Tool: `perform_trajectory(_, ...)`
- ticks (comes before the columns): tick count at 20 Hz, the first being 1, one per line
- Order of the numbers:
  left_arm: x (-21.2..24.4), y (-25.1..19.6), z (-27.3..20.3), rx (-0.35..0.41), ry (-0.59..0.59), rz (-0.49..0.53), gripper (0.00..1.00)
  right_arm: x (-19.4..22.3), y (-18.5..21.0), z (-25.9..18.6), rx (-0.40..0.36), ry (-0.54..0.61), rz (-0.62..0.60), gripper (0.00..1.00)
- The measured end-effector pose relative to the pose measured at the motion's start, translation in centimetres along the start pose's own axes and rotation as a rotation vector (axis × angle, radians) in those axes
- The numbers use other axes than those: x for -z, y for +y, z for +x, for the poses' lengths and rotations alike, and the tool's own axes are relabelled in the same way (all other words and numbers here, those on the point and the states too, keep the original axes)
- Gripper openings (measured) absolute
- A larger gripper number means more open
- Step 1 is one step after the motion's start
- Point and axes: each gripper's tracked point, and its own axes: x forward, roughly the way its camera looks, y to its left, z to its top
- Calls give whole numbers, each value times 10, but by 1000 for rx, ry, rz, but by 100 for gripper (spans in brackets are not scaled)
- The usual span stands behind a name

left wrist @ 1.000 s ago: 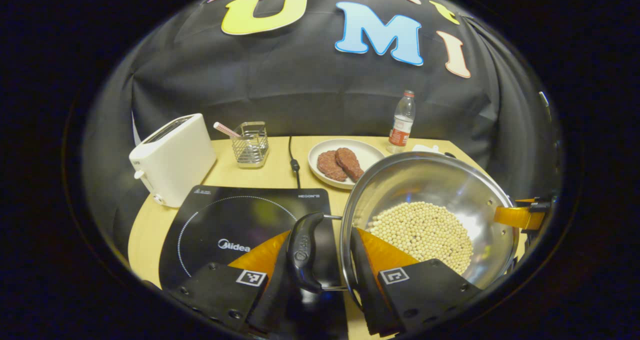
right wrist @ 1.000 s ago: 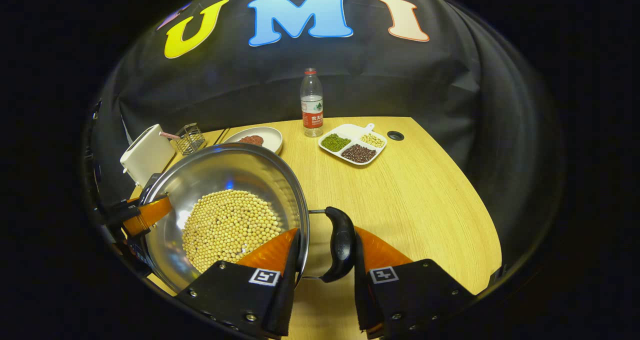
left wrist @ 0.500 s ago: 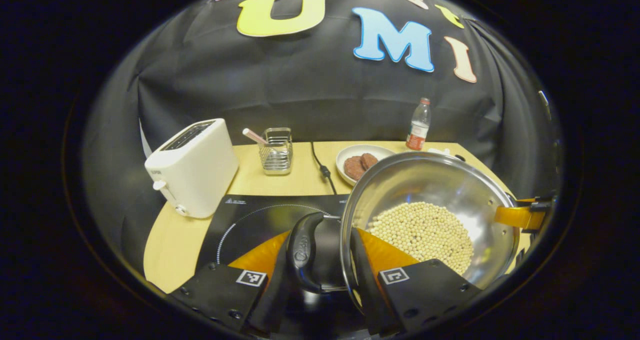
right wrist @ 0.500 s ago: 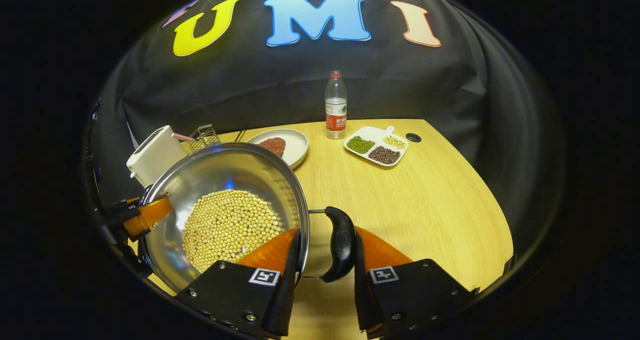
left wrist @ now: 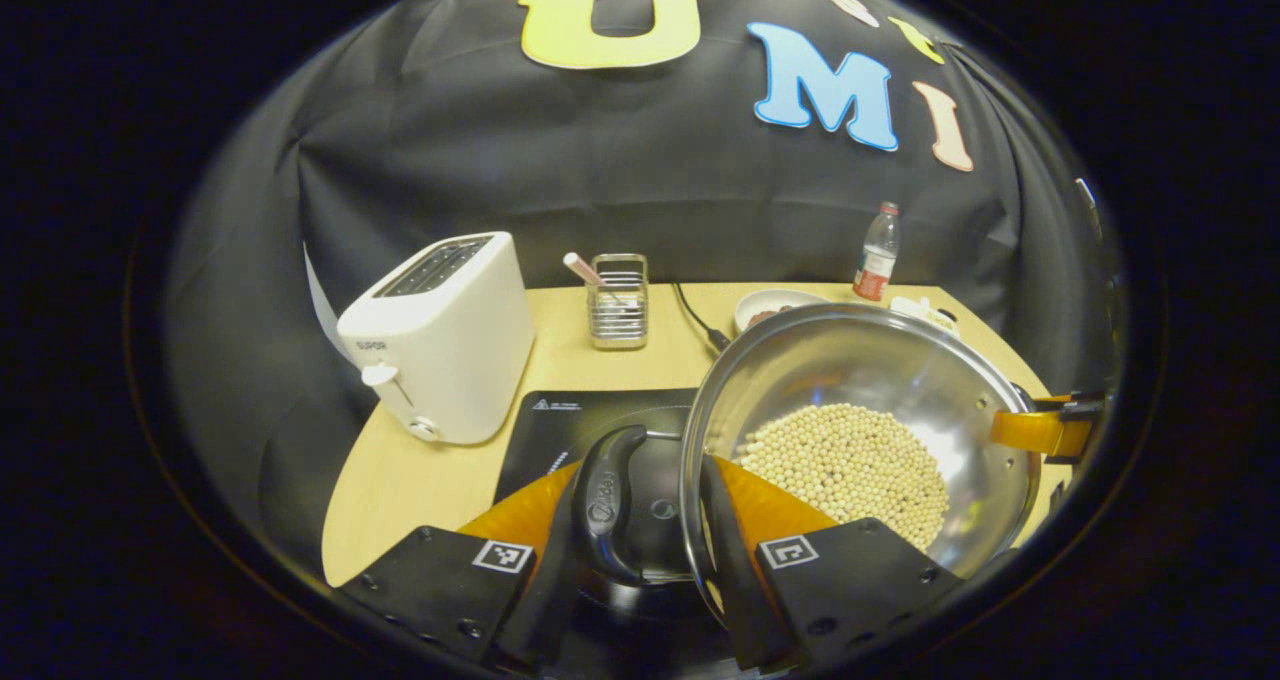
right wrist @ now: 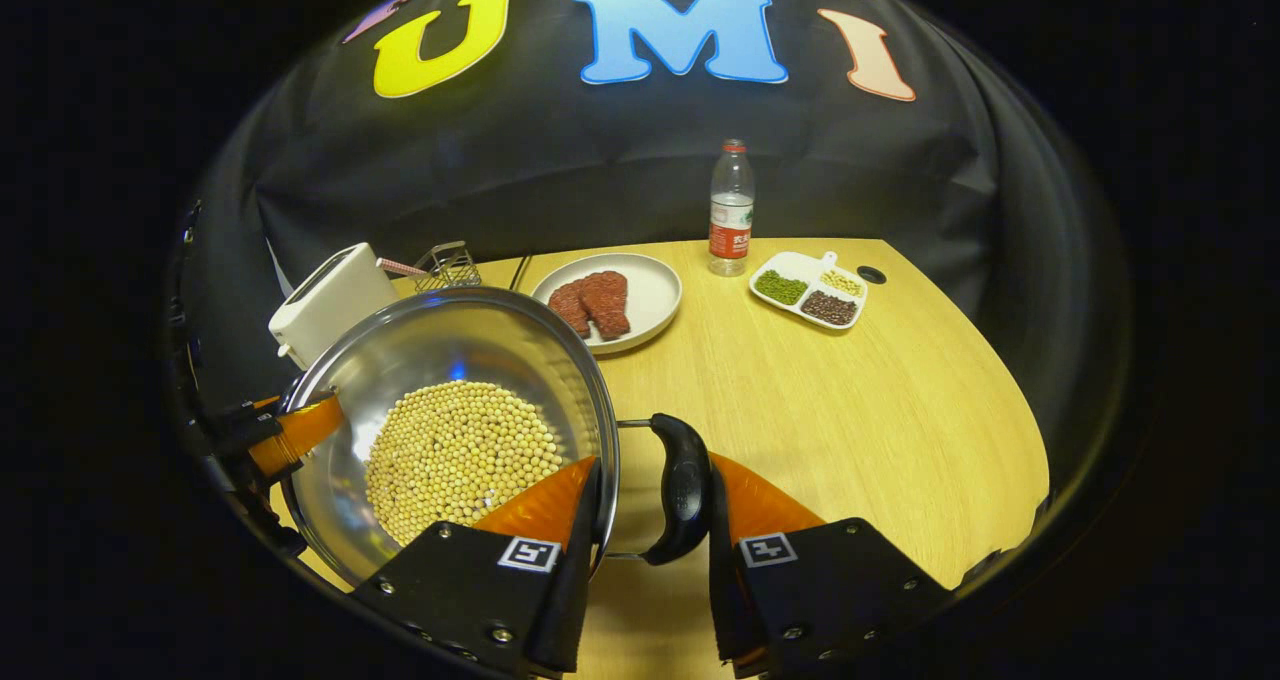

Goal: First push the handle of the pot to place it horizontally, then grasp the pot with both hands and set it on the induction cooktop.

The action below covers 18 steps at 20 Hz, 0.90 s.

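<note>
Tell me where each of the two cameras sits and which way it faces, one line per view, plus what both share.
Left gripper view: rides the left gripper, facing the toaster and cooktop; its fingers straddle the pot's left handle.
Right gripper view: rides the right gripper, facing the plate of patties and bean tray; its fingers straddle the right handle.
Shared: the pot of beans, bottle, toaster.
</note>
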Motion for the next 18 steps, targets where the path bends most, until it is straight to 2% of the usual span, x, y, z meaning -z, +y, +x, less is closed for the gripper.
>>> perform_trajectory(1, 0, 9, -1, -3, 0, 1, 64, -1, 7, 1, -2, -1, -3, 51)
perform_trajectory(2, 0, 17, 0, -5, -2, 1, 68, -2, 14, 2, -4, -2, -5, 51)
perform_trajectory(4, -1, 33, -1, -14, -9, 2, 64, -3, 29, 5, -12, -2, -7, 51)
perform_trajectory(5, -2, 40, 0, -18, -12, 2, 68, -4, 35, 6, -15, -4, -10, 51)
perform_trajectory(11, 0, 77, 9, -39, -1, 5, 68, -4, 71, 18, -28, -7, -9, 50)
perform_trajectory(14, 1, 89, 16, -48, 5, 18, 68, 0, 79, 29, -38, 8, -3, 50)
perform_trajectory(15, 1, 91, 19, -49, 8, 21, 64, 1, 79, 32, -38, 12, 0, 51)
perform_trajectory(18, 7, 95, 22, -58, 21, 9, 65, -1, 79, 39, -43, 20, 12, 51)
